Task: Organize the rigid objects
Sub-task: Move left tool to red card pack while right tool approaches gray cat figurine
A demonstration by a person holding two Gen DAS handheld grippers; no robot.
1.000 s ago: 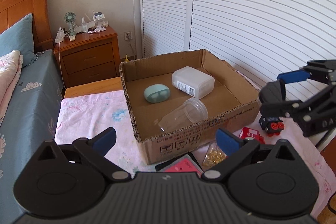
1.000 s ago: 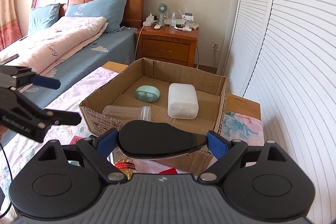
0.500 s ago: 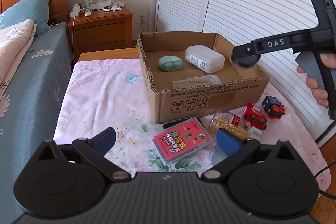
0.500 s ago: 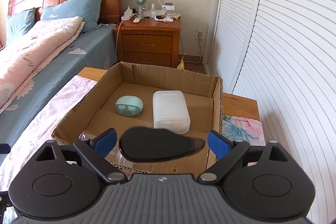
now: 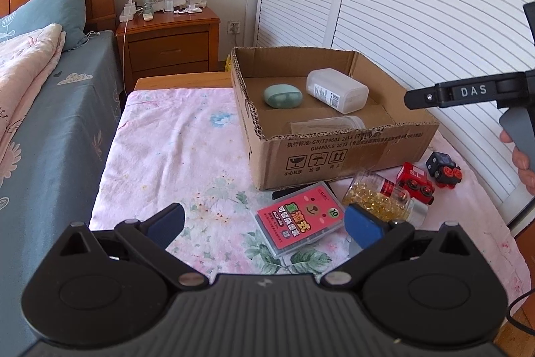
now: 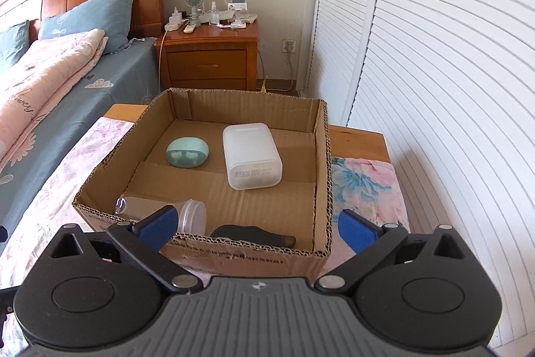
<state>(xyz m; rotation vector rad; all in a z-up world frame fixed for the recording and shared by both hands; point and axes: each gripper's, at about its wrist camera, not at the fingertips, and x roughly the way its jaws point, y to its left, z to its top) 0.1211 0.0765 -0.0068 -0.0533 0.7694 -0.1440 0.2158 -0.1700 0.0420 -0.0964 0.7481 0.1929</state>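
Since a second ago the flat black oval object (image 6: 254,235) has left the right gripper (image 6: 257,228) and now lies inside the open brown cardboard box (image 6: 322,176), against its near wall, just ahead of and below the blue-padded fingers (image 6: 157,225), which stand wide with nothing between them. Farther ahead in the box: mint-green oval case (image 6: 187,152), white translucent plastic container (image 6: 251,156) on its side to the right of it, clear plastic cup (image 6: 160,209) lying near the left fingertip. Left gripper (image 5: 264,225) has drawn back from the box; its fingers (image 5: 362,228) also wide, holding nothing, hovering over the pink floral cloth on the tabletop (image 5: 174,149). Just ahead of them, outside the box: red card pack in a clear case (image 5: 299,218), glass jar of yellow capsules (image 5: 381,199) beside the right fingertip, then red toy train car (image 5: 414,181) and black toy locomotive (image 5: 443,169) farther right.
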